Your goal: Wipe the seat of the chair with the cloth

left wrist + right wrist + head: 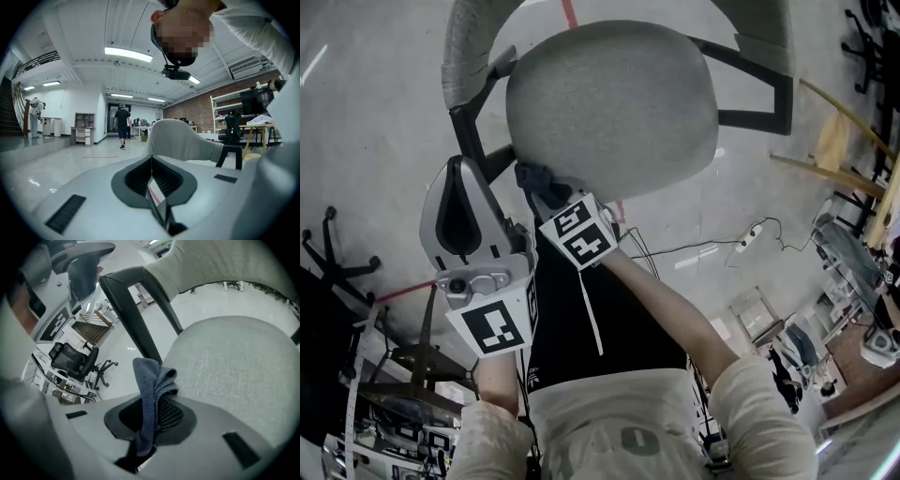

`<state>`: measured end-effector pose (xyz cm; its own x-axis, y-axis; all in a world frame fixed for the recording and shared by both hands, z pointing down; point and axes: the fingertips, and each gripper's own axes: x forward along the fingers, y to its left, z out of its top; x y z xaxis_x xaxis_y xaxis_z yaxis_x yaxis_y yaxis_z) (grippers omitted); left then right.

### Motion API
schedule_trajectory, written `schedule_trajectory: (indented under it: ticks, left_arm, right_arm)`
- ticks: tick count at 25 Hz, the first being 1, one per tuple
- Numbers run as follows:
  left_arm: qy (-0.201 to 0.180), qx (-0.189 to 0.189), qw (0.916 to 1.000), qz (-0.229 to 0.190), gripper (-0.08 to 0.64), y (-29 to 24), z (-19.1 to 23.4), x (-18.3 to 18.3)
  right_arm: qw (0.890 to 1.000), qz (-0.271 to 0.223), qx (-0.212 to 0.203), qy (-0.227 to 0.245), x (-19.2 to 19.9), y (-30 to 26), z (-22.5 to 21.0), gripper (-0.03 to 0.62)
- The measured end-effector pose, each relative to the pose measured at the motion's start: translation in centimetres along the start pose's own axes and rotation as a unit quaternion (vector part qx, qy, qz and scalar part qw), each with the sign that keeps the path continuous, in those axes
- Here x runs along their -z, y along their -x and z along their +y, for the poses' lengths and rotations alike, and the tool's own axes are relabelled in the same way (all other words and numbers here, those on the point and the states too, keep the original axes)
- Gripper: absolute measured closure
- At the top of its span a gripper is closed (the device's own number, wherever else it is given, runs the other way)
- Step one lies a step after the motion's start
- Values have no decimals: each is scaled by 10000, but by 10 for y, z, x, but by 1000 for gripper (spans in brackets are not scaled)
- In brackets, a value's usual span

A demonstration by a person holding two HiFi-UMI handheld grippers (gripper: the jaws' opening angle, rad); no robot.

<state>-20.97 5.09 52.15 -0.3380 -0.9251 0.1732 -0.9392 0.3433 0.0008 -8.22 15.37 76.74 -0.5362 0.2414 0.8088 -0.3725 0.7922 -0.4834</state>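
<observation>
The chair's grey fabric seat [614, 108] fills the upper middle of the head view and the right of the right gripper view, where the seat [234, 366] is near. A dark blue-grey cloth [152, 394] is pinched between the jaws of my right gripper [149, 420], bunched and sticking out ahead. In the head view the right gripper [546, 192] holds the cloth [539, 180] at the seat's near left edge. My left gripper [461, 220] is raised left of the seat with jaws closed on nothing; its own view shows the left gripper [152, 180] pointing into the room.
The chair's black armrest frame [764, 94] and grey armrest [464, 56] flank the seat. A power strip with cable [748, 239] lies on the floor to the right. Another office chair [75, 362] stands beyond. A person [123, 124] walks far off.
</observation>
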Motion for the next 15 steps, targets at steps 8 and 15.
schedule_trajectory:
  ticks: [8,15]
  left_arm:
    - [-29,40,10000,51,545,-1,-1,0]
    - [-3,175,9998,9,545,-10,-14,-5]
  right_arm:
    - [9998,9,184,126,8,14,-21,534]
    - [9985,-106,525,-72,21,44,-65,534]
